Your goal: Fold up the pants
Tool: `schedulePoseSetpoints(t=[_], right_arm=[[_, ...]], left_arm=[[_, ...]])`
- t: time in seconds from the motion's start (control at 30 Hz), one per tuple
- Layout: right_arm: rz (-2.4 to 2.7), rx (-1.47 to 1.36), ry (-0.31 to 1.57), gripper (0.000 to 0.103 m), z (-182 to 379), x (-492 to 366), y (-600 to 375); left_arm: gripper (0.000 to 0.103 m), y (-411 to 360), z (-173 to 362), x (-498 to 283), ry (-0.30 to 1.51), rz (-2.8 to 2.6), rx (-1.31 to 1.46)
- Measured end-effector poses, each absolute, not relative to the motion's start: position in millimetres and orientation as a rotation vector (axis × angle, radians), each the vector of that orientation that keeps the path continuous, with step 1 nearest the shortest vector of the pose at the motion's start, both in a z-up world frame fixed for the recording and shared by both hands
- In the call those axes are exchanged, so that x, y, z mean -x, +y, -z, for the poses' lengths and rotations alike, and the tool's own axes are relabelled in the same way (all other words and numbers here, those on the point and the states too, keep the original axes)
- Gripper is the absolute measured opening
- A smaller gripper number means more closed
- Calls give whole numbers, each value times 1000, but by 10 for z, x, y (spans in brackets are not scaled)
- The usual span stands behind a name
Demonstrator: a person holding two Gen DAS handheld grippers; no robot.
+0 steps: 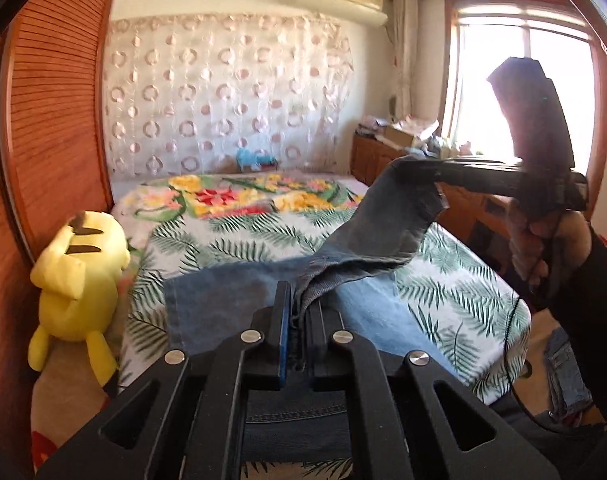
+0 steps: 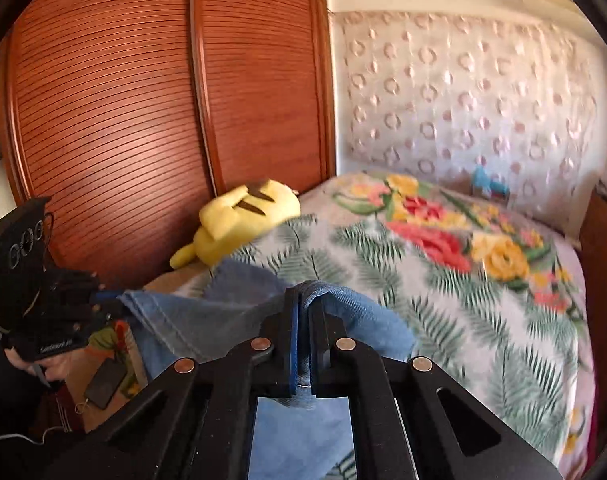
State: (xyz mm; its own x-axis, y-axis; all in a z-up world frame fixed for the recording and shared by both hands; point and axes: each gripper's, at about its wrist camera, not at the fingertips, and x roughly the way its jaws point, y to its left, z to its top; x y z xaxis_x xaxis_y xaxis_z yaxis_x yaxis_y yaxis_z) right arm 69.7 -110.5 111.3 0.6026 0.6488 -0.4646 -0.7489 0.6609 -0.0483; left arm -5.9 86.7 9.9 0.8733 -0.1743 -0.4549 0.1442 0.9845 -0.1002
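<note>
Blue denim pants (image 1: 223,304) lie on the bed, and one edge is lifted off it. My left gripper (image 1: 297,300) is shut on a bunched fold of that denim, low in the left wrist view. To the upper right, a hand holds my right gripper (image 1: 419,170), shut on another part of the same edge, from which the cloth hangs. In the right wrist view the right gripper (image 2: 305,296) pinches a denim fold (image 2: 335,294). The left gripper (image 2: 111,300) grips the pants' hem at the far left.
The bed has a leaf-print sheet (image 1: 243,240) and a floral blanket (image 1: 231,196). A yellow plush toy (image 1: 79,276) lies at its left edge against the wooden wardrobe doors (image 2: 123,120). A wooden cabinet (image 1: 375,156) and a window (image 1: 543,100) are at the right. More denim (image 1: 563,376) lies on the floor.
</note>
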Motion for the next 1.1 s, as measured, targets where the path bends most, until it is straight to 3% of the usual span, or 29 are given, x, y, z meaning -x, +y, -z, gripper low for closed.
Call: schedulePoseSetpoints(t=[0.17,0.57,0.93,1.1], right_arm=[[-859,271,428,3,-1180,-770,-834],[-908,303,615,3,-597,-1525,73],[-867,300,755,3,-204,-1834,599],[-876,281,749,5,-230,-1797,547]], left_arm=[[7,1002,-21,190,485,130,92],[7,1280,718,128,652,68,155],[7,1367,974,90,719,18,197],[21,1377,951,69,717,-1,196]])
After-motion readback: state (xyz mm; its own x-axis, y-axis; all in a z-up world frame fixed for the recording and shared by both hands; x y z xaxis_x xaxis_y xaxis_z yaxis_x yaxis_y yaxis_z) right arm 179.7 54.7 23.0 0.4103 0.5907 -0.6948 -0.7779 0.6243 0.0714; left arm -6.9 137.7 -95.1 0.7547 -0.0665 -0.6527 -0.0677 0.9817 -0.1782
